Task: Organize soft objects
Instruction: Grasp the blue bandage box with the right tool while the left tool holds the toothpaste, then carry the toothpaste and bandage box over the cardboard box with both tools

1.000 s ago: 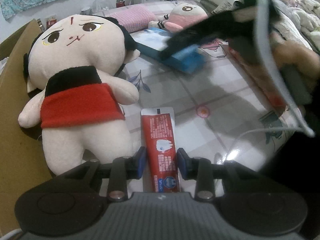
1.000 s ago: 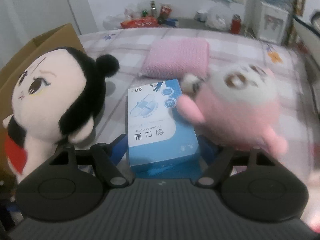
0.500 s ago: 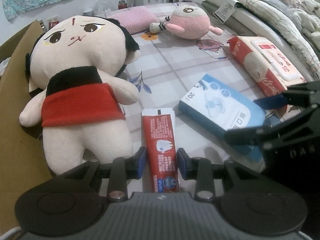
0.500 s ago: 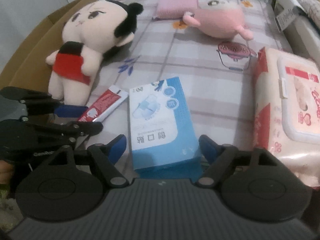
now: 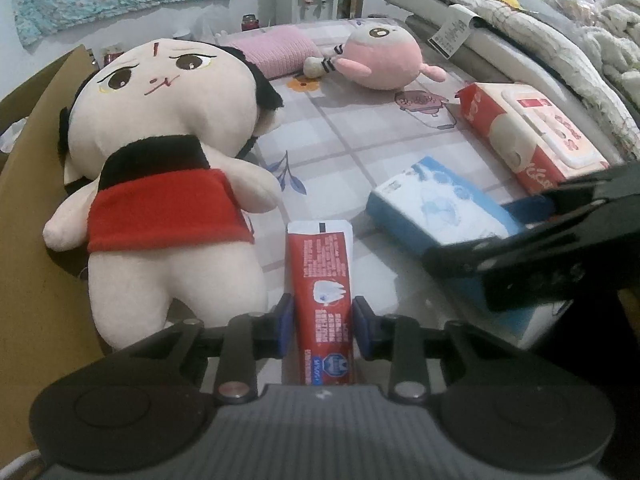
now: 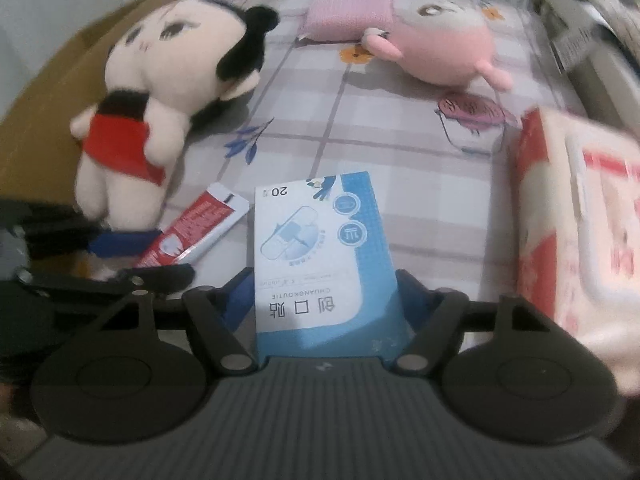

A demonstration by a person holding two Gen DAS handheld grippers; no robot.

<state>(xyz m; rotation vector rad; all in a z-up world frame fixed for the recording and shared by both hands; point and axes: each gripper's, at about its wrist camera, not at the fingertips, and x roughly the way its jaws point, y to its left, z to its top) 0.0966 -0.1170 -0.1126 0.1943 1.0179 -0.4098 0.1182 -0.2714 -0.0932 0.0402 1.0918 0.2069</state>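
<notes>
Two claws each carry something now. The left claw (image 5: 318, 330) is closed on the red toothpaste tube (image 5: 322, 292), its blue pads (image 5: 285, 326) pressed to the tube's sides, and that grip looks the same as it did a second ago. The right claw (image 6: 322, 300) grips the blue bandage box (image 6: 320, 256). What has changed is the box's place: a second ago it was up by the pink round plush, and since then it has been carried back toward the near edge of the checked tablecloth (image 5: 360, 152), ending close beside the toothpaste tube. My reading is that the two stiff packets are being gathered at the near end so the soft toys can be sorted apart, perhaps into the cardboard box (image 5: 28, 208) at the left; that is a guess.

Beyond the claws, the big doll in the red top (image 5: 160, 184) lies on its back against the cardboard. To the right sits the pack of wet wipes (image 5: 532, 136). Farther off are the pink round plush (image 5: 380, 58) and, behind it, the pink knitted cushion (image 5: 276, 50).

The right wrist view is smeared, so the wipes pack there is blurred. Whether either packet touches the cloth or hangs just above it cannot be told. The cardboard box's inside is out of sight.
</notes>
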